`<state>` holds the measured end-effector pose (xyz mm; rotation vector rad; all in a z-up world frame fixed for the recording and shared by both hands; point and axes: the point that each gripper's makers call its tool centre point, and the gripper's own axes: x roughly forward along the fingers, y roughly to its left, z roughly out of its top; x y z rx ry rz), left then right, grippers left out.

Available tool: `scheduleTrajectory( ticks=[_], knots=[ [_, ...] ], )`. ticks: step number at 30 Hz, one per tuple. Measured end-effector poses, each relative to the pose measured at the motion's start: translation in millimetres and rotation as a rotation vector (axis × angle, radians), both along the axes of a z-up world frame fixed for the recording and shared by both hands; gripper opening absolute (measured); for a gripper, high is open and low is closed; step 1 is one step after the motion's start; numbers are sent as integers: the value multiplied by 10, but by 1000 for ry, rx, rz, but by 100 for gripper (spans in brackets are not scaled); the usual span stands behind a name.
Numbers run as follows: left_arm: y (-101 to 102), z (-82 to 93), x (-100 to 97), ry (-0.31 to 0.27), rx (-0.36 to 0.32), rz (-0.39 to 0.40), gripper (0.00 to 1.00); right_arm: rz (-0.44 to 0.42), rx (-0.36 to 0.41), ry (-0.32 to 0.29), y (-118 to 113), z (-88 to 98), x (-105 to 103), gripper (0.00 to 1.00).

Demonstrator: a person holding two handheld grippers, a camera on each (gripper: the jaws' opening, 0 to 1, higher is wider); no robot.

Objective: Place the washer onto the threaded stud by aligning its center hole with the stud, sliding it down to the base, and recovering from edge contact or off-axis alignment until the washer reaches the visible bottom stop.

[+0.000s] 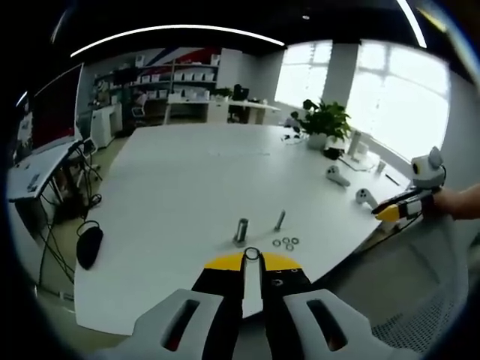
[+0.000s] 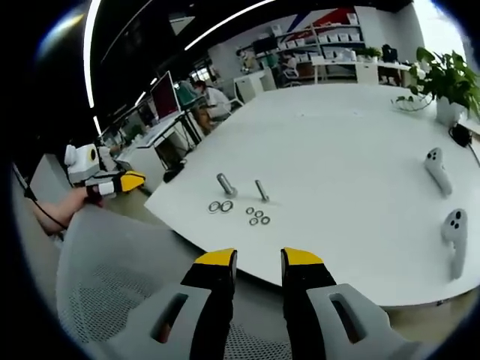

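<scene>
A thick threaded stud (image 1: pixel 241 229) (image 2: pixel 226 184) stands upright on the white table (image 1: pixel 187 180) (image 2: pixel 337 142), with a thinner bolt (image 1: pixel 280 220) (image 2: pixel 261 190) beside it. Two larger washers (image 2: pixel 220 206) lie by the stud, and several small washers (image 1: pixel 286 243) (image 2: pixel 257 217) lie near the thinner bolt. My left gripper (image 1: pixel 251 261) (image 2: pixel 124 181) hovers off the table's edge with its jaws a narrow gap apart. A ring-shaped washer (image 1: pixel 251 255) shows at its tips; I cannot tell whether it is held or lying on the table. My right gripper (image 2: pixel 259 259) (image 1: pixel 401 208) is open and empty, off the table's near edge.
Two white hand controllers (image 2: pixel 437 169) (image 2: pixel 454 229) (image 1: pixel 337 177) lie on the table, with a potted plant (image 1: pixel 324 120) (image 2: pixel 448 79) at its far side. A grey mesh chair back (image 2: pixel 112 262) sits below my right gripper. A black mouse (image 1: pixel 89 244) rests near the table corner.
</scene>
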<state>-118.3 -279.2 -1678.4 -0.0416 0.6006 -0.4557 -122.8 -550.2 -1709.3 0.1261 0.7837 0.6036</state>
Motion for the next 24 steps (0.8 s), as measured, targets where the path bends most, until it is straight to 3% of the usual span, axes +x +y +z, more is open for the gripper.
scheduleTrajectory(
  ticks=[10,13,24],
  knots=[
    [0,28,9,-17,-13,-1,5,-6,-19,-3,-29,-13,5,26],
    [-15,-19,-16,14,-14,-7,5,7,-36,2,-24,-35,-14,26],
    [-84,-17,-56,11,-21,-53,6,-24,-58,-16,-80,-20,9,26]
  ],
)
